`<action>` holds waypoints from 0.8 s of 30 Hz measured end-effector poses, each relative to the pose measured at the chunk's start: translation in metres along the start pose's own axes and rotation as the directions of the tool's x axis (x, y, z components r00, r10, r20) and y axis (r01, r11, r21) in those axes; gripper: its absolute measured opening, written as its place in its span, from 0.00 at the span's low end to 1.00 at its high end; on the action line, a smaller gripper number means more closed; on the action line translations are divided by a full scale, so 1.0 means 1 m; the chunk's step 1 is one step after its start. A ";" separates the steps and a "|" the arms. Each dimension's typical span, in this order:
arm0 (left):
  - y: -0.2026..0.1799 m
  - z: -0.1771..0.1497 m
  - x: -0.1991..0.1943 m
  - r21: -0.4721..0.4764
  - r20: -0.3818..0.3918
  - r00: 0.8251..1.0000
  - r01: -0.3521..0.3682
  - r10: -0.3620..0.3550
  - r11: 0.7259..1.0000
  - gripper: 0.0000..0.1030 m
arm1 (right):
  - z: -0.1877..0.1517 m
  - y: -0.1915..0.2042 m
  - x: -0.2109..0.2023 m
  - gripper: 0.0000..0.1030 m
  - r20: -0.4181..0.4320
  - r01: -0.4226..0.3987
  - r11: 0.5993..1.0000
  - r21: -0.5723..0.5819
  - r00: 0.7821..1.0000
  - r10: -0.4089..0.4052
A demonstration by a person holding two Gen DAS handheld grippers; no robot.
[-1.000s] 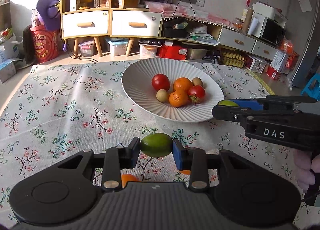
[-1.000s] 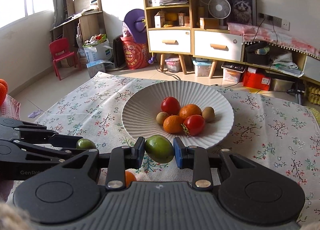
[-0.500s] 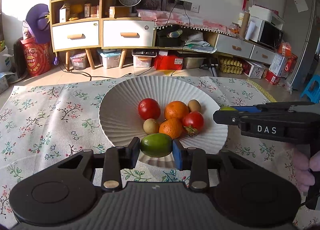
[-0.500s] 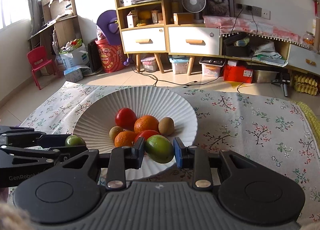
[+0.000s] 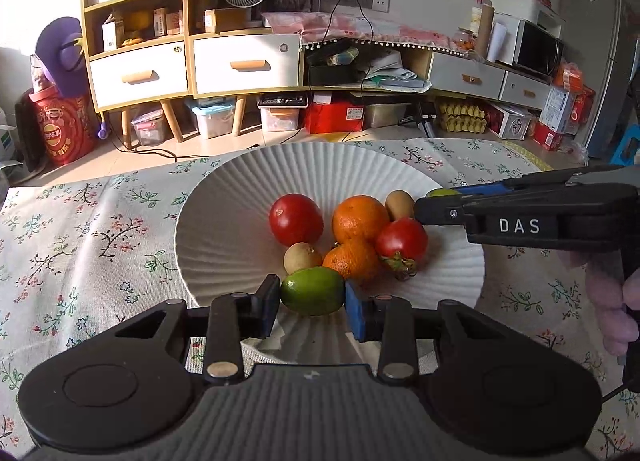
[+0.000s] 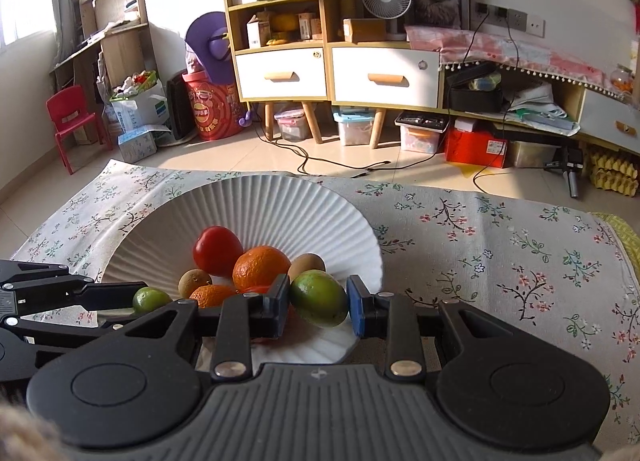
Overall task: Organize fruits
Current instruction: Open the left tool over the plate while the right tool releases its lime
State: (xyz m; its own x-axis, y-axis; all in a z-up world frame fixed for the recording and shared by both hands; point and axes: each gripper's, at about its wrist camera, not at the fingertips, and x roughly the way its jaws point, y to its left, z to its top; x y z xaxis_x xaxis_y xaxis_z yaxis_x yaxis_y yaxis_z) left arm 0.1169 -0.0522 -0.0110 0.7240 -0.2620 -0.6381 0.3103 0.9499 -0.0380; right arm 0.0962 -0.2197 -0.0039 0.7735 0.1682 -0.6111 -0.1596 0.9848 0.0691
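Observation:
A white ribbed plate (image 5: 224, 229) on the floral tablecloth holds two tomatoes, two oranges and two small brown fruits. My left gripper (image 5: 312, 303) is shut on a green lime (image 5: 312, 289) and holds it over the plate's near rim. My right gripper (image 6: 318, 303) is shut on a second green fruit (image 6: 319, 297) over the plate's right side. In the left wrist view the right gripper (image 5: 430, 201) comes in from the right with its green fruit (image 5: 442, 193) showing. In the right wrist view the left gripper (image 6: 138, 303) with its lime (image 6: 150, 299) is at the left.
The plate (image 6: 280, 213) sits mid-table on the floral cloth (image 6: 500, 245). Shelves, drawers and storage boxes stand beyond the table's far edge. A hand (image 5: 612, 301) holds the right gripper's handle at the right.
Both grippers have moved forward with their green fruits, from over the cloth in front of the plate to over the plate beside the piled fruit.

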 end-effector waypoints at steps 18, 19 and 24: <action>0.001 0.002 -0.001 0.005 0.012 1.000 0.006 -0.006 1.000 0.50 | 0.003 -0.004 -0.004 0.45 0.023 0.000 0.999 0.032 1.000 -0.001; 0.001 0.002 -0.002 0.006 0.013 1.000 0.004 -0.004 1.000 0.52 | 0.003 -0.003 -0.005 0.48 0.021 0.000 0.999 0.034 1.000 -0.001; 0.000 0.002 -0.008 0.007 0.012 1.000 -0.006 0.006 1.000 0.61 | 0.002 -0.001 -0.009 0.58 0.000 -0.008 0.999 0.036 1.000 0.008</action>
State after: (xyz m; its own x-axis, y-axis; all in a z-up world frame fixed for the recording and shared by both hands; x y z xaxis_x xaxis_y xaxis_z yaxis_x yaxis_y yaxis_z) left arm 0.1124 -0.0503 -0.0041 0.7332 -0.2585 -0.6290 0.3102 0.9502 -0.0290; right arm 0.0902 -0.2220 0.0032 0.7723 0.1760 -0.6104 -0.1436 0.9844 0.1021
